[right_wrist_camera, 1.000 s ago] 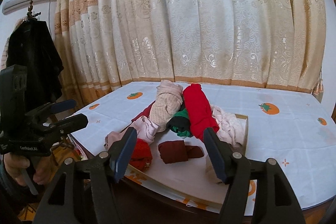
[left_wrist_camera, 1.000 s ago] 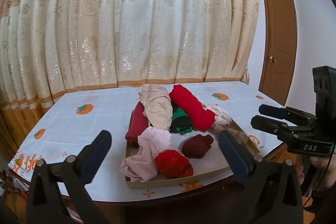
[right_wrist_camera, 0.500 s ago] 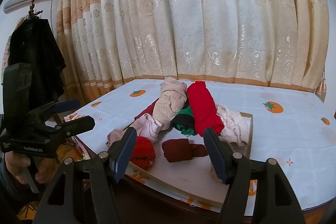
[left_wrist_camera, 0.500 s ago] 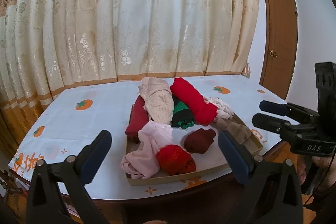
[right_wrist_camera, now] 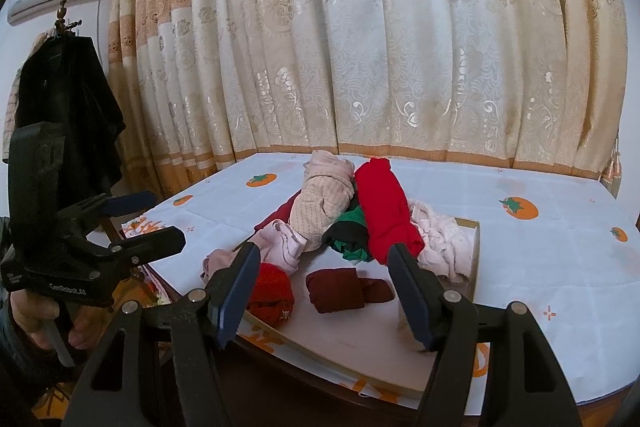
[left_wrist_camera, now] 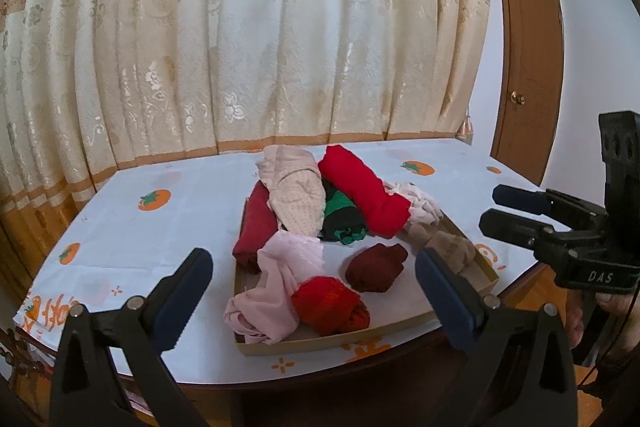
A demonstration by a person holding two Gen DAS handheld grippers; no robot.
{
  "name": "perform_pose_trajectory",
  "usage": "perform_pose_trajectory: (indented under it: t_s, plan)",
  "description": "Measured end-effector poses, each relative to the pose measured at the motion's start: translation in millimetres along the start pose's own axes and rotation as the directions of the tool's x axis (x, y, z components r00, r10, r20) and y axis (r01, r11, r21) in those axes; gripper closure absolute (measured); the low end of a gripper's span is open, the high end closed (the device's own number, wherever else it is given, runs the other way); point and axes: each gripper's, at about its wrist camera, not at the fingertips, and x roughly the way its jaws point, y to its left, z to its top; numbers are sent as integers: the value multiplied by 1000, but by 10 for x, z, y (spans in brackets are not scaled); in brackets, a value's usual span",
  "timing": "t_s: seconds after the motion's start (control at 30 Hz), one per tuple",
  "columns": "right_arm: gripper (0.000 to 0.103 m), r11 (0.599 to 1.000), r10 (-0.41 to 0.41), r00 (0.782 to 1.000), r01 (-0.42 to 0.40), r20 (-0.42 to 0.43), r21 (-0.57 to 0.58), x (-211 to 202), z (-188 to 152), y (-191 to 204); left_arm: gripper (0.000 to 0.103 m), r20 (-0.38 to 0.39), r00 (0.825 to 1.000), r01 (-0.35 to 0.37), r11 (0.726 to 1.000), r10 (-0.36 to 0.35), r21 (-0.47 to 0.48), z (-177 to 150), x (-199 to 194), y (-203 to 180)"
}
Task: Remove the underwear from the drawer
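A shallow cardboard drawer (left_wrist_camera: 328, 341) lies on the table and holds several rolled pieces of underwear. Among them are a long red roll (left_wrist_camera: 364, 195), a beige dotted piece (left_wrist_camera: 296, 199), a pink piece (left_wrist_camera: 276, 283), a small bright red roll (left_wrist_camera: 328, 303) and a maroon roll (left_wrist_camera: 376, 267). My left gripper (left_wrist_camera: 312, 259) hovers open at the table's near edge, in front of the drawer, with nothing between its fingers. My right gripper (right_wrist_camera: 324, 255) is open too, short of the maroon roll (right_wrist_camera: 344, 289) and holding nothing. Each gripper shows in the other's view: the right gripper (left_wrist_camera: 520, 211) and the left gripper (right_wrist_camera: 152, 223).
The table (left_wrist_camera: 168, 227) wears a white cloth with orange fruit prints. A patterned curtain (left_wrist_camera: 260, 47) hangs close behind it. A brown door (left_wrist_camera: 524, 67) stands at the right. A dark coat (right_wrist_camera: 68, 107) hangs on a rack at the left. A person's hand (right_wrist_camera: 32, 315) grips the left handle.
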Motion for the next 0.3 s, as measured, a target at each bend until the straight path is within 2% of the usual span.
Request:
perform_pose_trajectory:
  t_s: [0.1,0.3]
  plan:
    - [34,1000,-4,1000,4,-2,1,1,2,-11,0,-20,1000,-5,1000,5,-10,-11,61,30]
    - [34,1000,-23,1000,23,-6,1,10,7,-96,0,-14,1000,-20,1000,20,1,-36,101,38]
